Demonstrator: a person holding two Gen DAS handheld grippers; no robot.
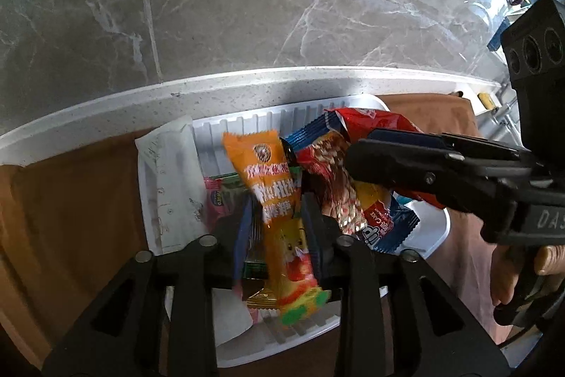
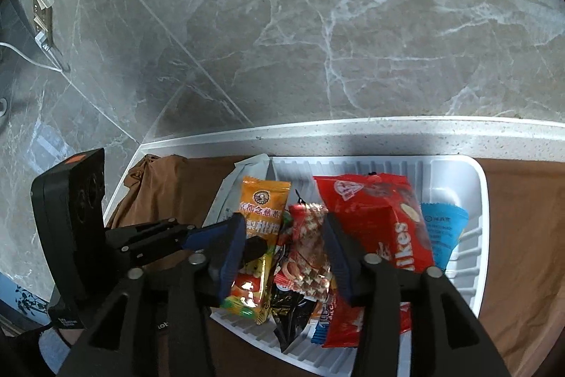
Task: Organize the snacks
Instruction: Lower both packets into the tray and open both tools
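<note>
A white ribbed tray (image 1: pixel 212 136) (image 2: pixel 473 186) holds several snack packets. My left gripper (image 1: pixel 279 200) stands open over it, with a long orange packet (image 1: pixel 268 172) (image 2: pixel 263 200) lying between its fingers, which do not clamp it. My right gripper (image 2: pixel 284 221) is open too and straddles a red and white patterned packet (image 2: pixel 307 246) (image 1: pixel 335 186). In the left wrist view the right gripper (image 1: pixel 356 154) reaches in from the right; in the right wrist view the left gripper (image 2: pixel 247 235) comes in from the left, close beside it. A red bag (image 2: pixel 370 200) leans against the right finger.
A blue packet (image 2: pixel 441 232), a black packet (image 2: pixel 293 310) and a white paper sachet (image 1: pixel 169 186) also sit in the tray. The tray rests on brown cloth (image 1: pixel 70 200) beside a speckled white ledge (image 1: pixel 176 94) under a marble wall. A hand (image 1: pixel 519 274) holds the right gripper.
</note>
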